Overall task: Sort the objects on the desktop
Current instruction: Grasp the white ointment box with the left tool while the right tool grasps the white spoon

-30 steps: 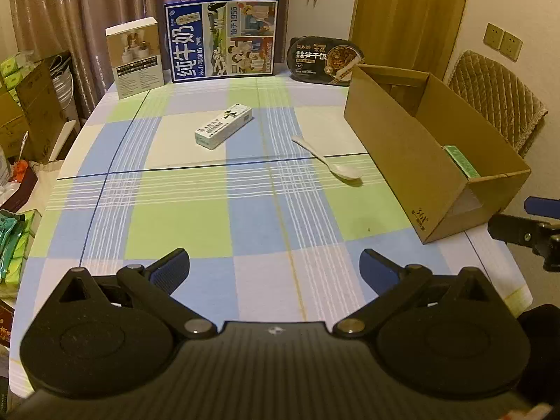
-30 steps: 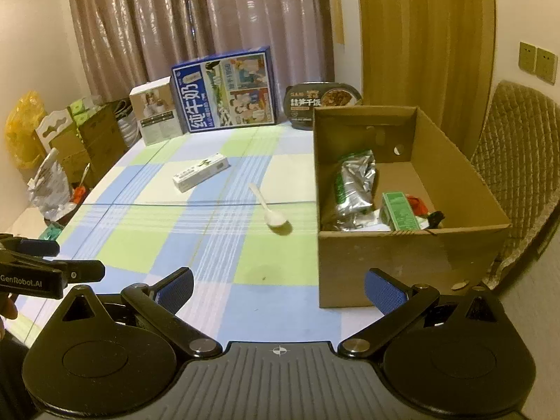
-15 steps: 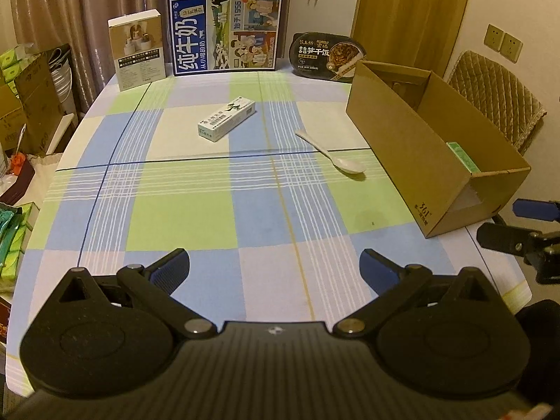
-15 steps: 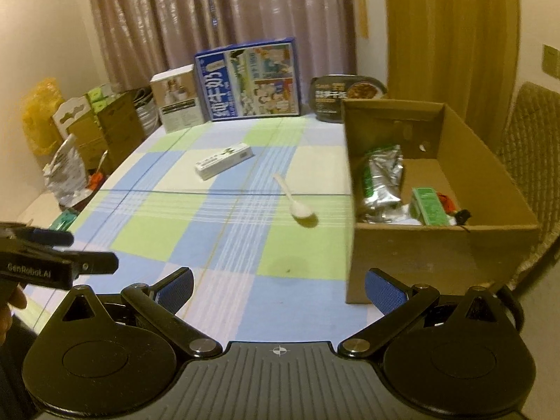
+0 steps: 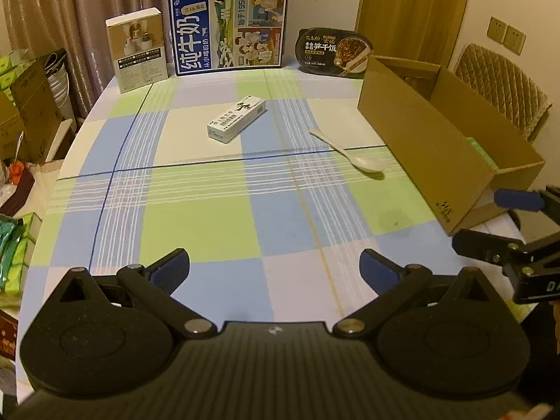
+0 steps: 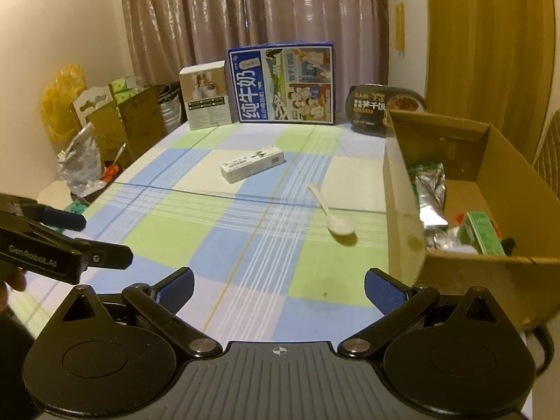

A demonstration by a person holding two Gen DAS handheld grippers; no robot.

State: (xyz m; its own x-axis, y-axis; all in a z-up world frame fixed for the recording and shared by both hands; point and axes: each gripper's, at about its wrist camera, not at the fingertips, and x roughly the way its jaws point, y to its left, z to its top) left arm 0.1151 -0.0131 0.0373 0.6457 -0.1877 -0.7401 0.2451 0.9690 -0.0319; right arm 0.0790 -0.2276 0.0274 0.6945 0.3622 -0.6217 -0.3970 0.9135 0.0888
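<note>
The bench [image 5: 196, 217], spread with a blue, green and white checked cloth, filled both views. An open brown cardboard box [image 5: 420, 147] stood along its edge at three o'clock; in the right wrist view it held a silver foil pouch [image 6: 428, 192] and a small green carton [image 6: 483, 232] lying against the inside of its front wall. At twelve o'clock a large blue milk carton case [image 5: 227, 31] stood upright, with a smaller white-and-tan box [image 5: 138, 49] at eleven o'clock and a black oval ready-meal tray [image 5: 332, 50] leaning at one o'clock.

Near the middle of the bench lay a long white rectangular box [image 5: 236, 121], flat and askew. Toward two o'clock from the centre, well apart from it, lay a white plastic spoon [image 5: 353, 154], bowl nearest the cardboard box but not touching it.

The left gripper [image 5: 274, 267] hovered over the near edge, its blue-padded fingers [image 5: 173, 266] spread wide with nothing between them. The right gripper [image 6: 278, 288] hung likewise at the box's near corner, fingers [image 6: 385, 290] fully apart and empty.
</note>
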